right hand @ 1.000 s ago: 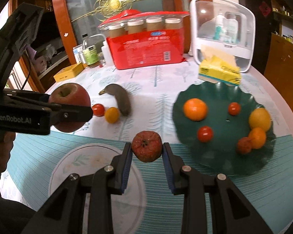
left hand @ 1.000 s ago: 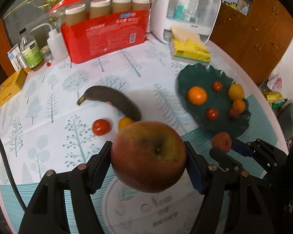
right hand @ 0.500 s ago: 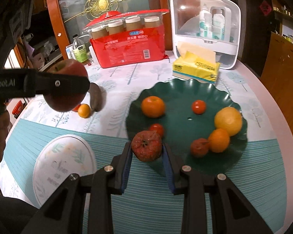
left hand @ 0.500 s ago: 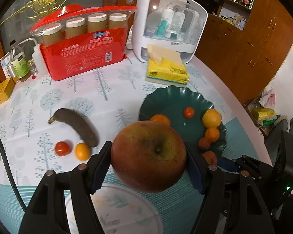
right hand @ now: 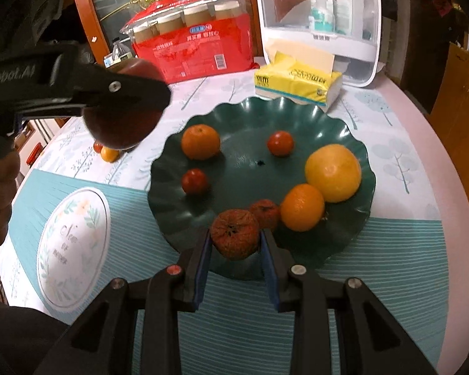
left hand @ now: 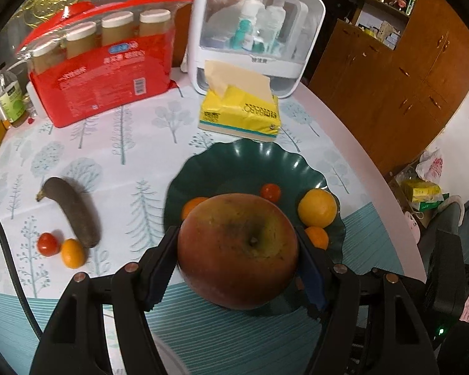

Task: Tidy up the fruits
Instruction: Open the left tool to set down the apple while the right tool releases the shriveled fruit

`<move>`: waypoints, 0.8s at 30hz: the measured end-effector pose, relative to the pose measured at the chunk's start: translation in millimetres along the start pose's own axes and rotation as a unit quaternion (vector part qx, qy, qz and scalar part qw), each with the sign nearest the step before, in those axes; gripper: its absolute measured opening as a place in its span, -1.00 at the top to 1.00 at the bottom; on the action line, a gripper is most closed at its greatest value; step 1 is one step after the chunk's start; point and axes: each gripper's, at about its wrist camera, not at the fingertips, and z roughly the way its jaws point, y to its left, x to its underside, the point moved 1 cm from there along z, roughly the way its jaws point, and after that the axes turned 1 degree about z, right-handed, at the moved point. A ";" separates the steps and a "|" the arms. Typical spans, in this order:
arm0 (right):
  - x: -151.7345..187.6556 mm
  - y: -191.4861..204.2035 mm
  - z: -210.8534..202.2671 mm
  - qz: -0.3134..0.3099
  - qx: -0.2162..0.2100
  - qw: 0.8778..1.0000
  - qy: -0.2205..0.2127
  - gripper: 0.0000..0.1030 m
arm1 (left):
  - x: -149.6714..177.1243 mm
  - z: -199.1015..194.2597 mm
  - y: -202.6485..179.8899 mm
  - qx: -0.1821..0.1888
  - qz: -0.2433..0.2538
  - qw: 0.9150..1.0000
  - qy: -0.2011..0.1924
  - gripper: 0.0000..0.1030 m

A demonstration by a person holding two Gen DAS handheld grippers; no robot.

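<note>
Fruits on green plate (right hand: 344, 118): 6; in tongs: 2.

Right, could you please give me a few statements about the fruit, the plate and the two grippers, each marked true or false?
1. The left gripper is shut on the apple. True.
2. The right gripper is open and holds nothing. False: it is shut on a wrinkled reddish fruit.
3. The banana lies on the green plate. False: it lies on the tablecloth, beside the plate.
4. A yellow tissue pack sits behind the plate. True.
5. The plate holds no fruit. False: several lie on it.
</note>
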 end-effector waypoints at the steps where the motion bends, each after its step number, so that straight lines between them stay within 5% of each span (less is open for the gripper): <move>1: 1.0 -3.4 1.0 -0.001 -0.003 1.000 0.002 0.39 | -1.1 5.8 -3.2 0.000 0.000 1.000 0.004 -0.34; 24: -2.4 -24.0 20.0 -0.010 -0.061 0.997 0.047 0.38 | -4.8 92.7 -33.3 -0.005 -0.001 0.996 0.084 -0.35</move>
